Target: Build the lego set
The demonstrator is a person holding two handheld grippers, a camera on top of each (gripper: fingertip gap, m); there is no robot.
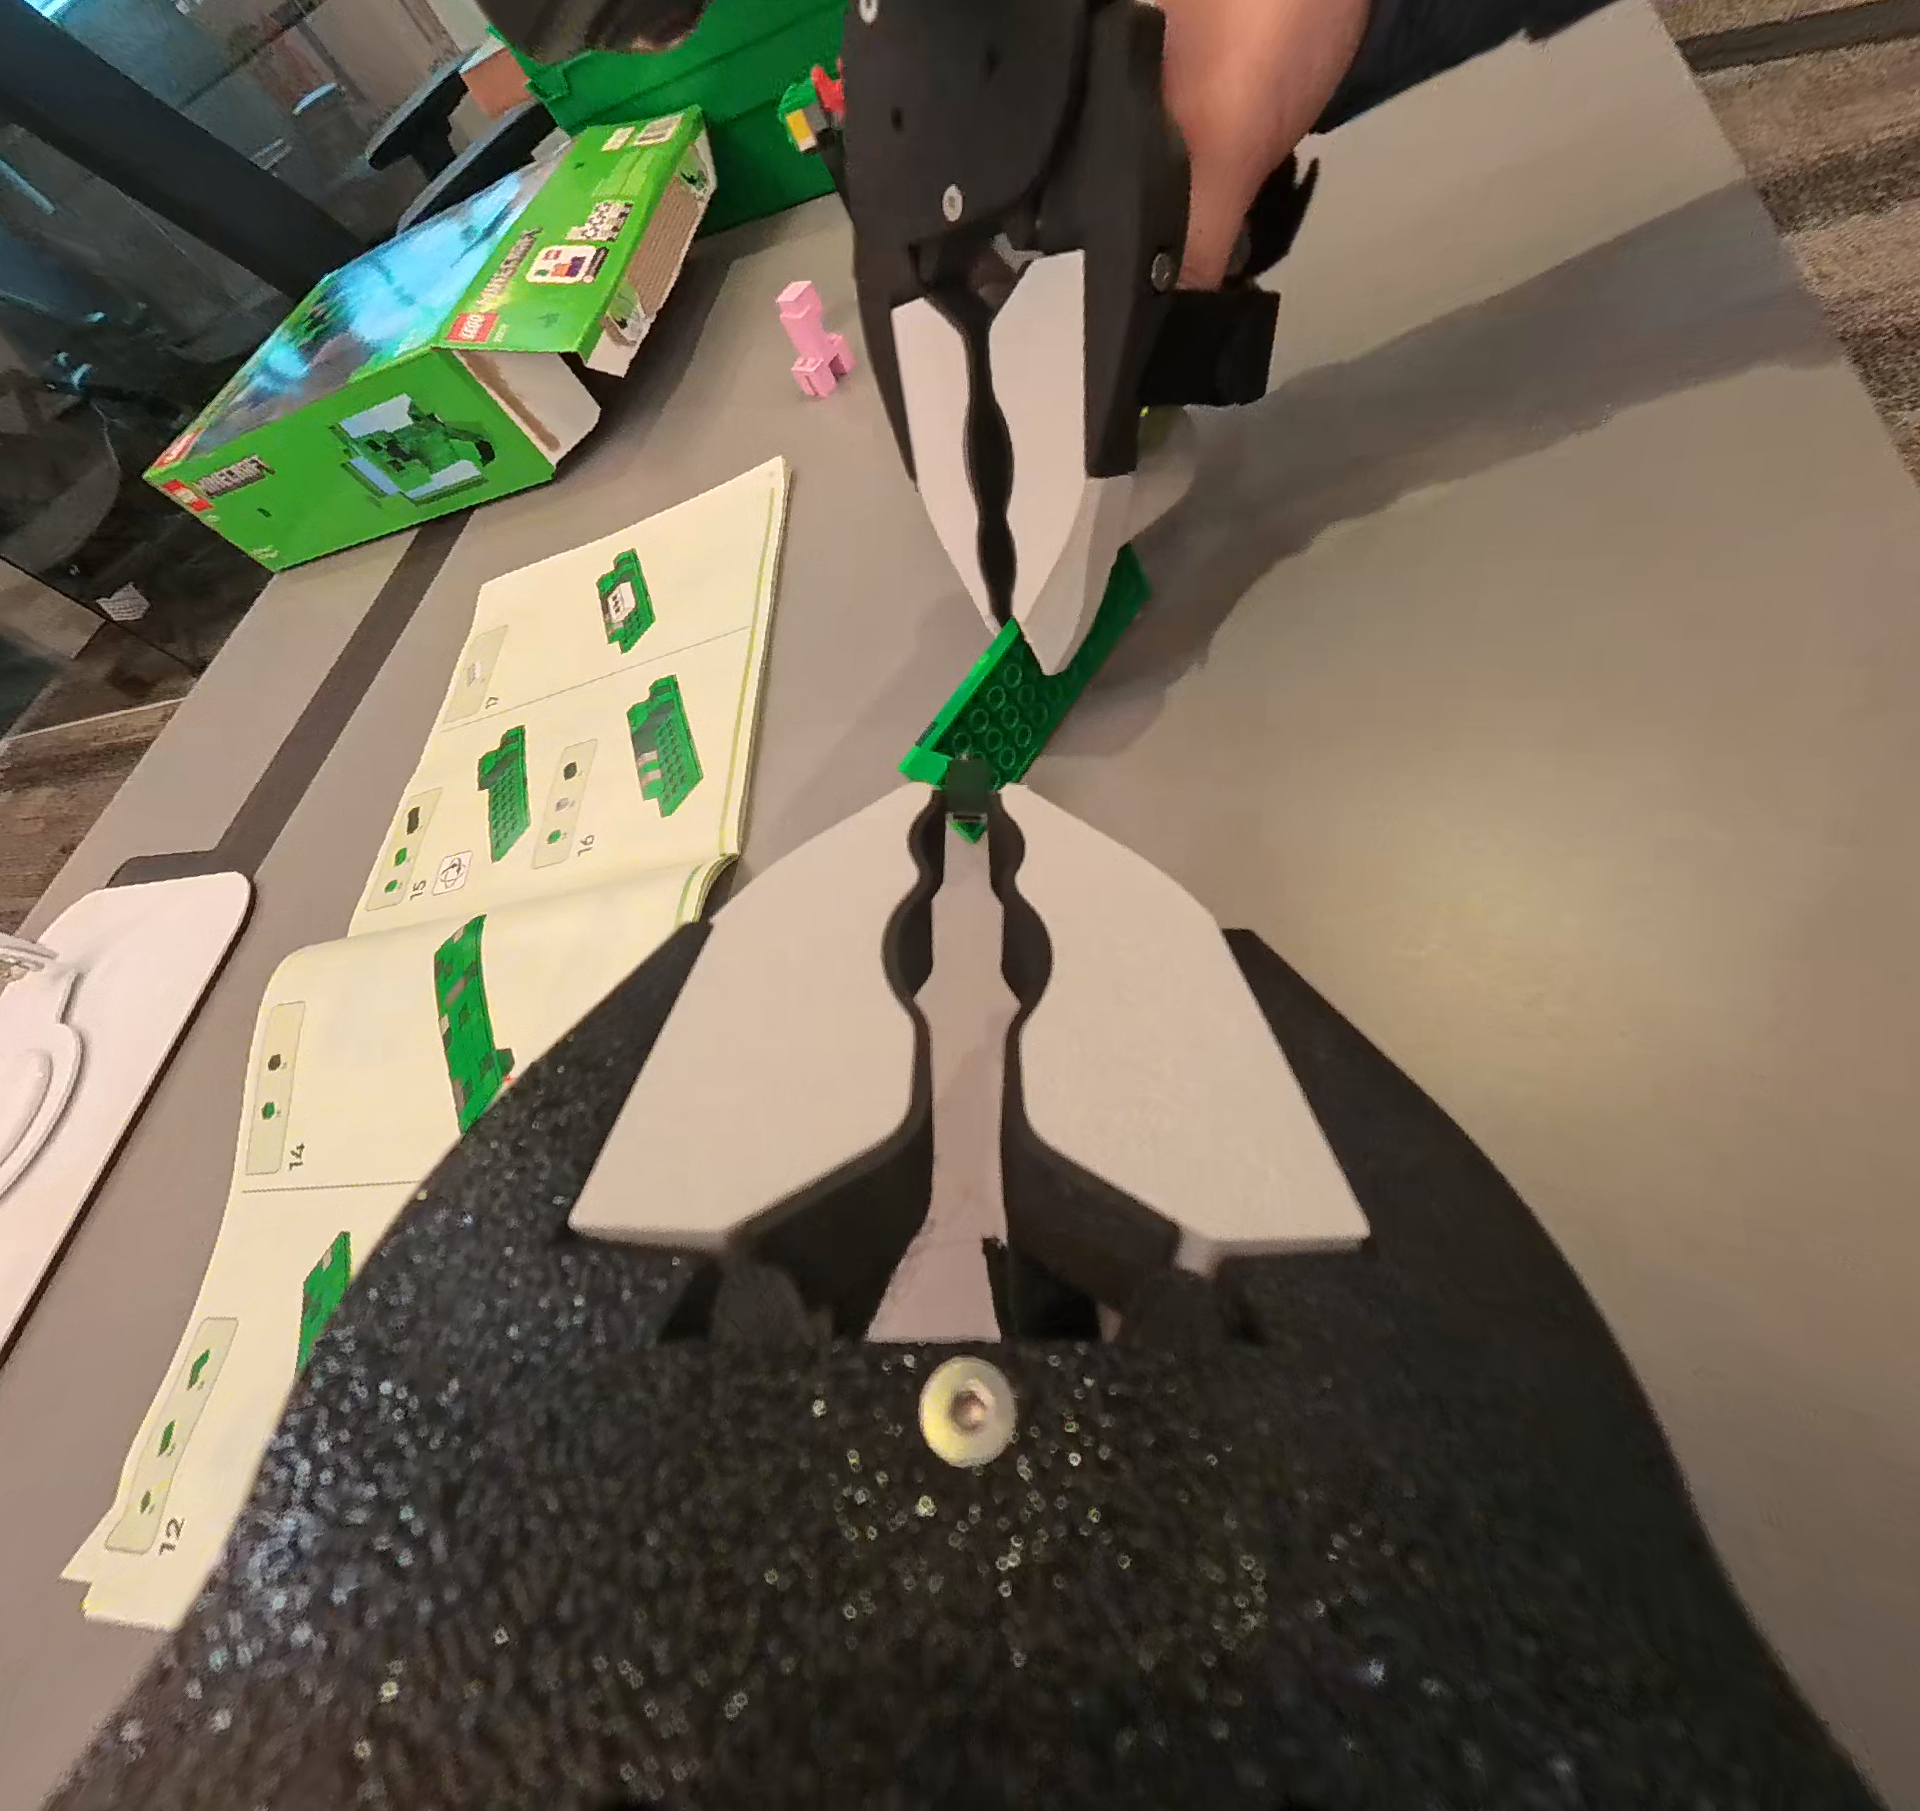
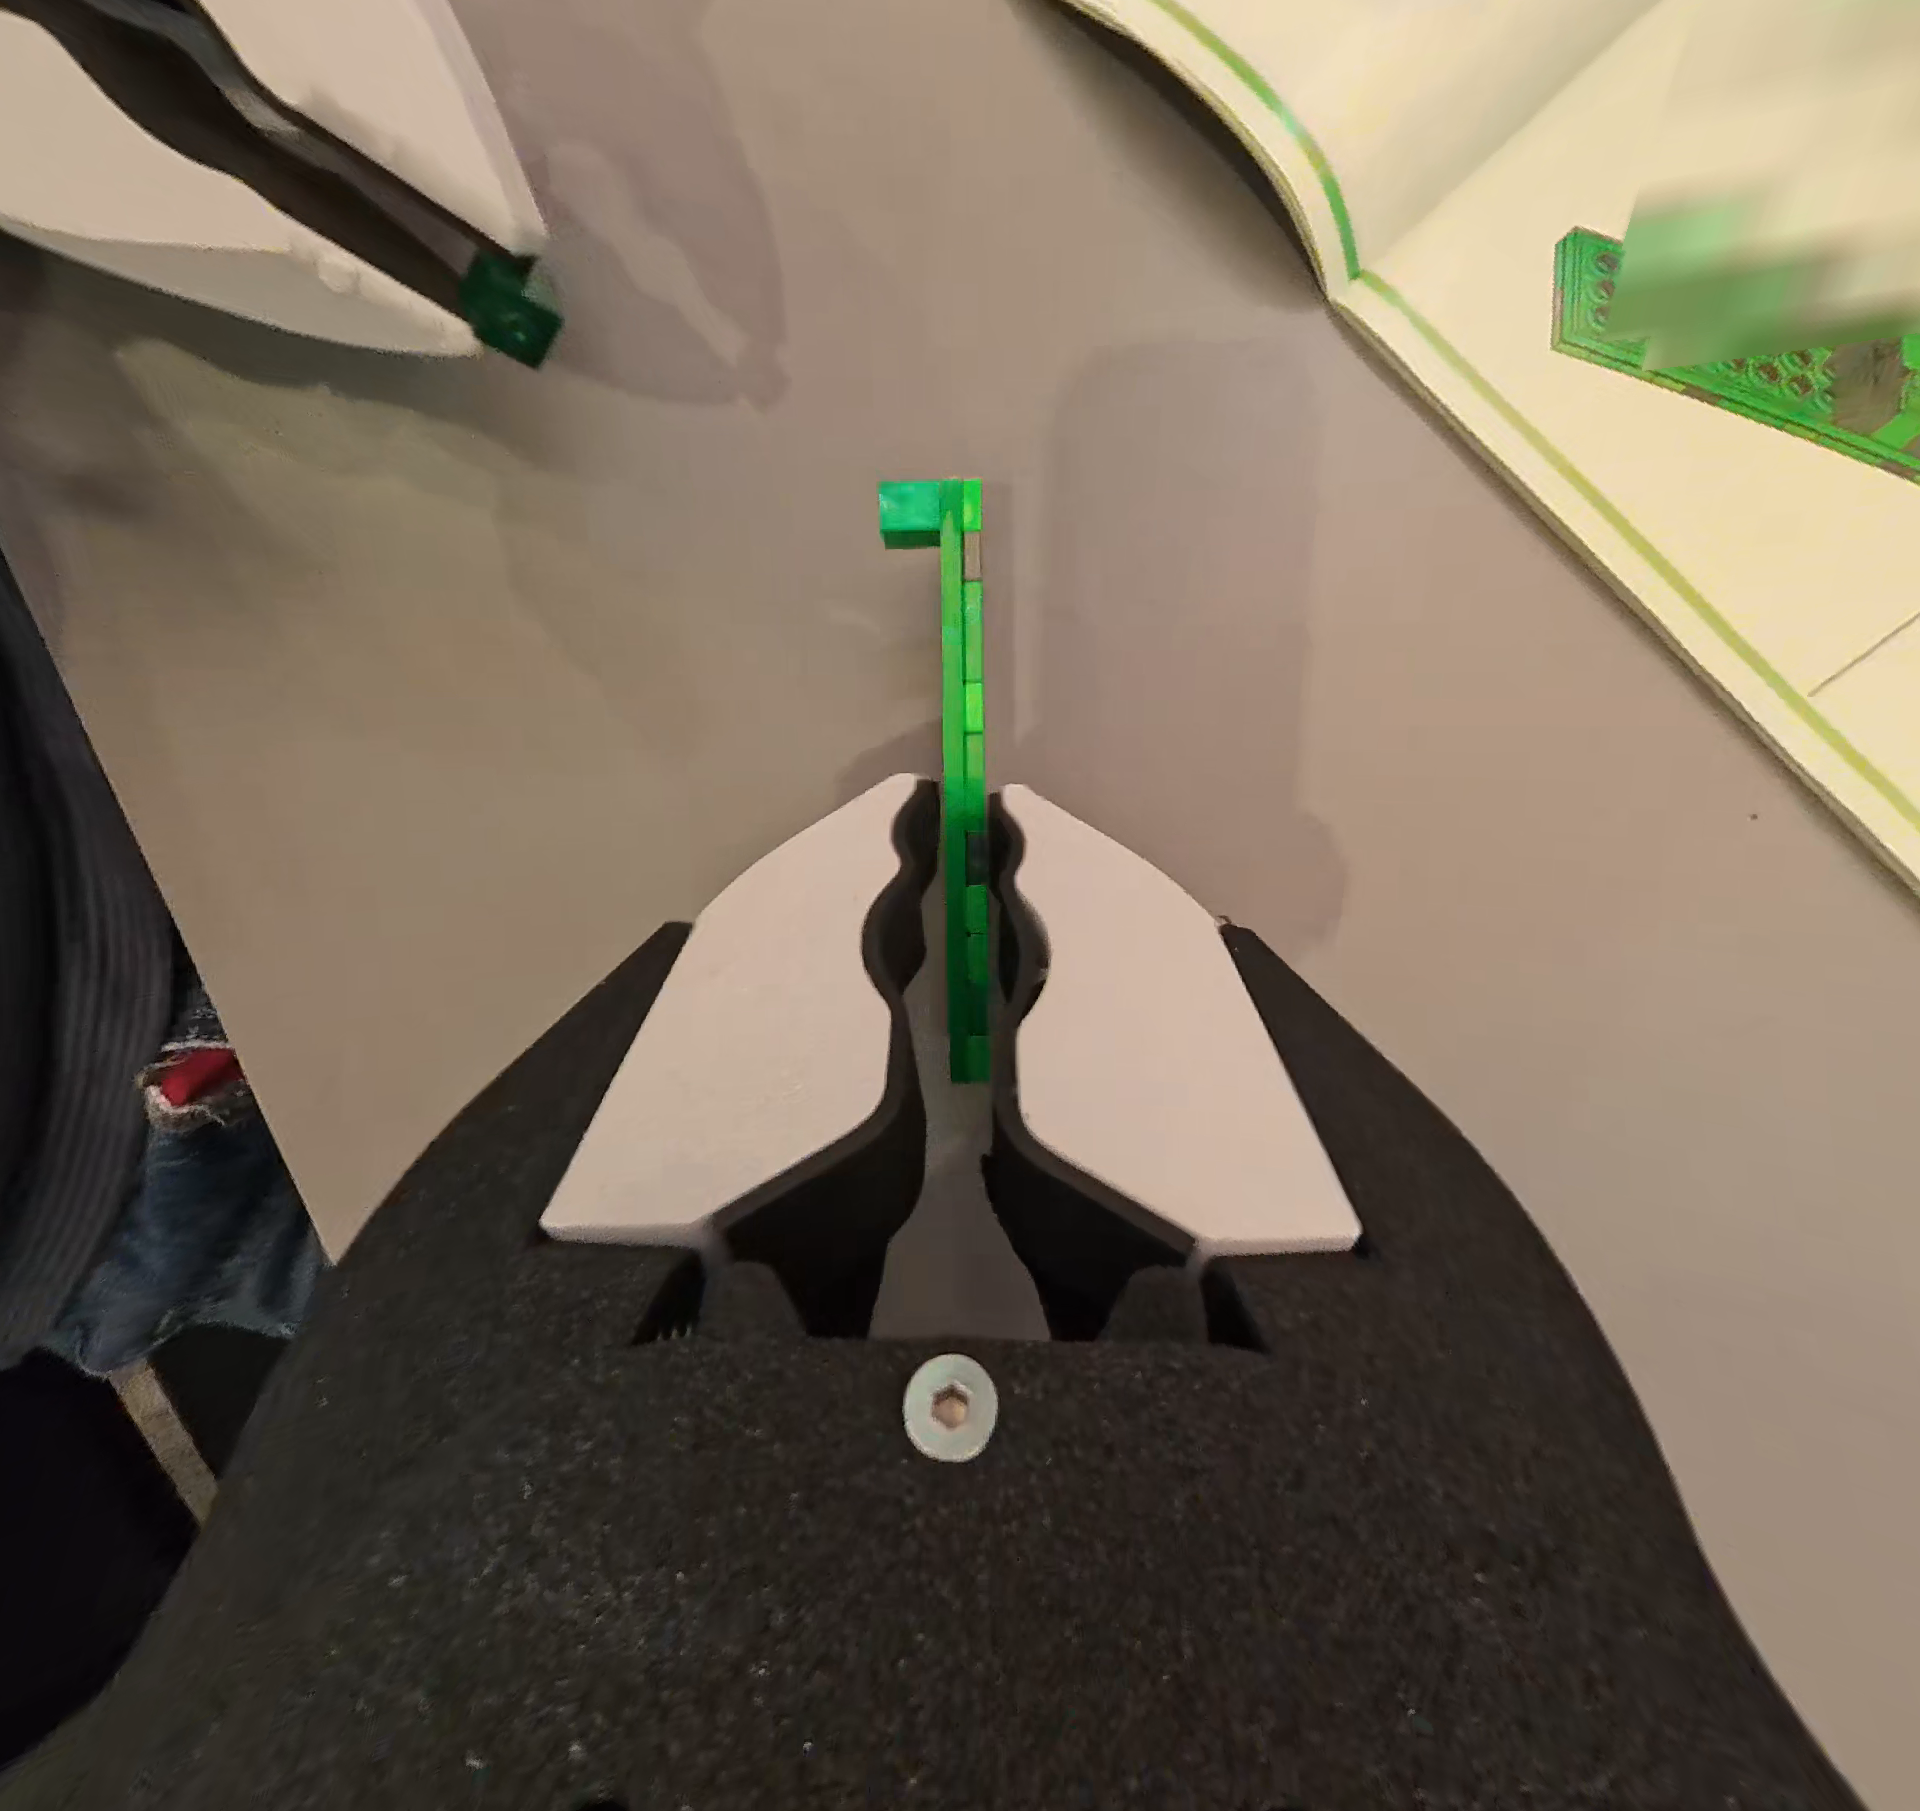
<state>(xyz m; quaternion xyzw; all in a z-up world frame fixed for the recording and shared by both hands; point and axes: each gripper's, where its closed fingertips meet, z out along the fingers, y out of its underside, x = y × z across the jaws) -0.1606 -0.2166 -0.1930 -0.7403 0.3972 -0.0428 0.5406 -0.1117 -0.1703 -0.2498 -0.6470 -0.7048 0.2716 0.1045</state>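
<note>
My right gripper point(image 2: 961, 790) is shut on a thin green lego plate assembly point(image 2: 961, 660), seen edge-on and held above the grey table point(image 2: 520, 722). A small bright green brick point(image 2: 912, 514) sticks out at its far end. In the left wrist view, the right gripper point(image 1: 1023, 629) comes down from above and clamps the plate point(image 1: 1003, 712), whose underside faces me. My left gripper point(image 1: 966, 805) is shut on a small dark green brick point(image 1: 971, 787) close to the plate's near end. The right wrist view shows the left gripper point(image 2: 499, 296) and its brick point(image 2: 511, 309) apart from the plate.
An open instruction booklet point(image 1: 582, 722) lies left of the grippers; it also shows in the right wrist view point(image 2: 1558, 151). Behind it are a green lego box point(image 1: 416, 390), a green bin point(image 1: 727, 99) and a pink figure point(image 1: 816, 338). A white mat point(image 1: 104, 1034) lies at the far left. Spacing between my two grippers at the tips: around 9 cm. The pink figure point(image 1: 816, 338) is about 25 cm from my right fingertips and 30 cm from my left.
</note>
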